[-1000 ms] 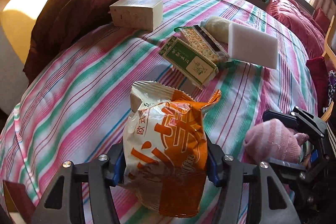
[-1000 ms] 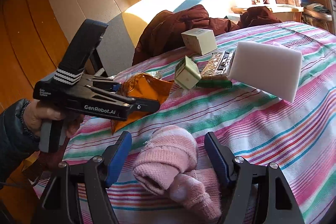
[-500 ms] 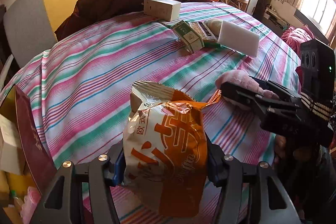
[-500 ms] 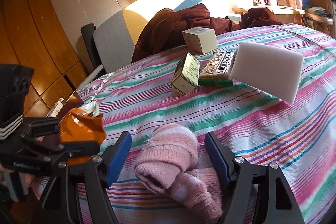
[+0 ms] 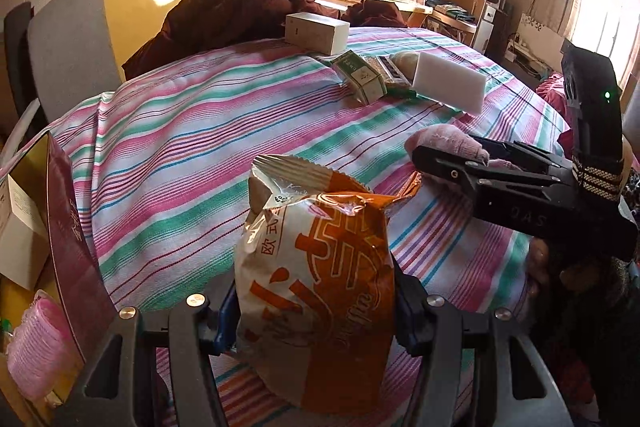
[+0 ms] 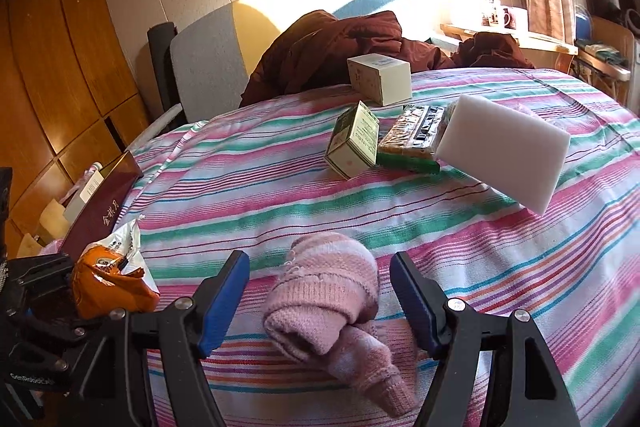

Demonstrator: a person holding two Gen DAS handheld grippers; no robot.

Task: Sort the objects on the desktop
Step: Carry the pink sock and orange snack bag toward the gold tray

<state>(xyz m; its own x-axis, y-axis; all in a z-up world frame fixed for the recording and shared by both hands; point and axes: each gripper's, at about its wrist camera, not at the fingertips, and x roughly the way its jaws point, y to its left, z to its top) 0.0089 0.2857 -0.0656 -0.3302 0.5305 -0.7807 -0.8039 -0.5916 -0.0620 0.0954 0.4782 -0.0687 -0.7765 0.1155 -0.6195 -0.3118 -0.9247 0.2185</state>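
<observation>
The desktop objects are lying scattered on a striped cloth [image 6: 256, 187] that is covering the whole round top, and we are working near its close edge. Behind the cloth a brown coat [image 6: 332, 43] is slumping against a grey chair [image 6: 200, 63]. At the left edge a dark red box [image 5: 68, 227] is standing open, with a white carton and something pink inside it. Farther back on the cloth a white foam block [image 6: 504, 155] is leaning tilted, its low corner off the cloth, just beside a cracker pack [image 6: 416, 135] and a green carton [image 6: 354, 143] that are touching each other; a pale box [image 6: 380, 77] is sitting behind them, near the coat. We are holding an orange snack bag [image 5: 316, 287] in our left gripper [image 5: 316, 319], both pads pressing into its sides, the bag standing upright above the cloth's near edge, close to the red box. Our right gripper [image 6: 320, 303] is resting open around a rolled pink sock [image 6: 332, 299], which is lying on the cloth between the blue pads [image 6: 224, 299] with a gap on each side. In the left wrist view a hand [image 5: 560, 267] is gripping the right tool's handle.
</observation>
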